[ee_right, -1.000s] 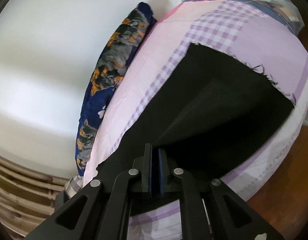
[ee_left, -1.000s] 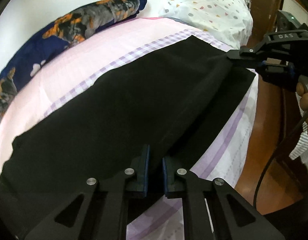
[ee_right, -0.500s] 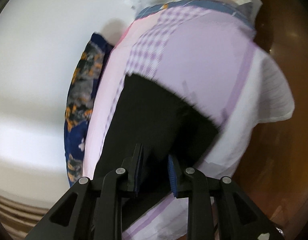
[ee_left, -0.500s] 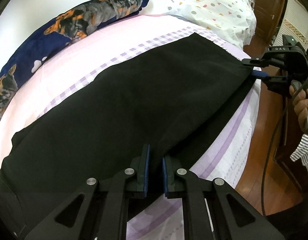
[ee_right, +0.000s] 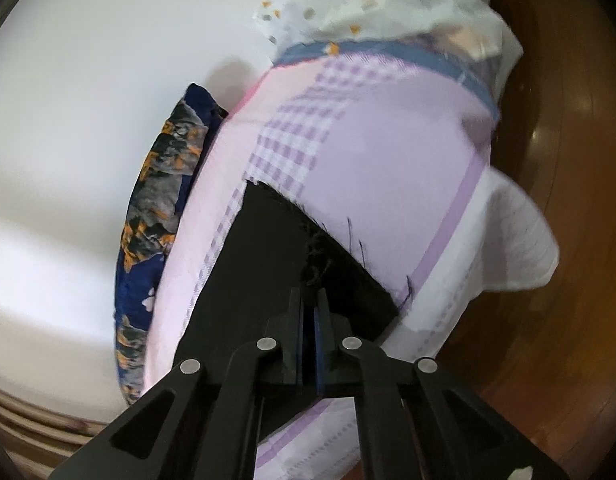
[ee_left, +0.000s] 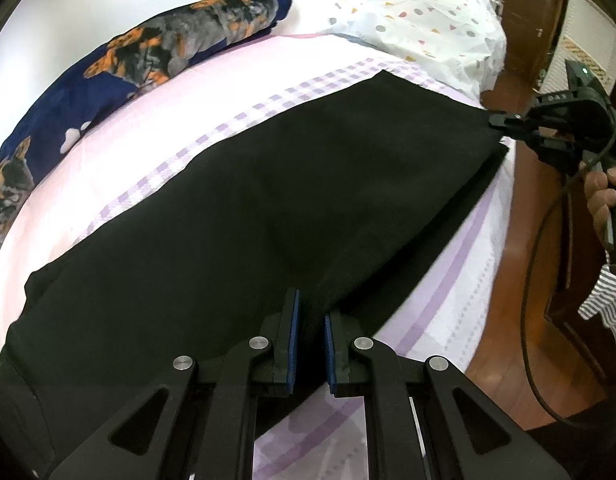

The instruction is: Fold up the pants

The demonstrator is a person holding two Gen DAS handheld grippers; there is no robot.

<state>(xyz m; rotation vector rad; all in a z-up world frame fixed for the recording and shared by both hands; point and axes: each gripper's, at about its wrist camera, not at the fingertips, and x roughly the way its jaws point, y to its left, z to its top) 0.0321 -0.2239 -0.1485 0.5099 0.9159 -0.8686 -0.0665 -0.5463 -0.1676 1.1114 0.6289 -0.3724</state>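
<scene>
Black pants (ee_left: 244,216) lie folded lengthwise along the near edge of a bed covered by a pink and lilac checked sheet (ee_left: 156,120). The left gripper (ee_left: 308,344) pinches a raised fold of the fabric at the near edge, its blue-padded jaws standing narrow on the cloth. The right gripper (ee_left: 498,122), held in a hand (ee_left: 600,196), grips the frayed hem corner at the right edge of the bed; in the right wrist view its jaws (ee_right: 309,312) are pressed together on the black cloth. A navy pillow with an orange and grey print (ee_left: 156,52) lies along the wall side. A white bundle with coloured dots (ee_left: 424,16) rests at the far end. Brown wooden floor (ee_right: 568,240) borders the bed.
</scene>
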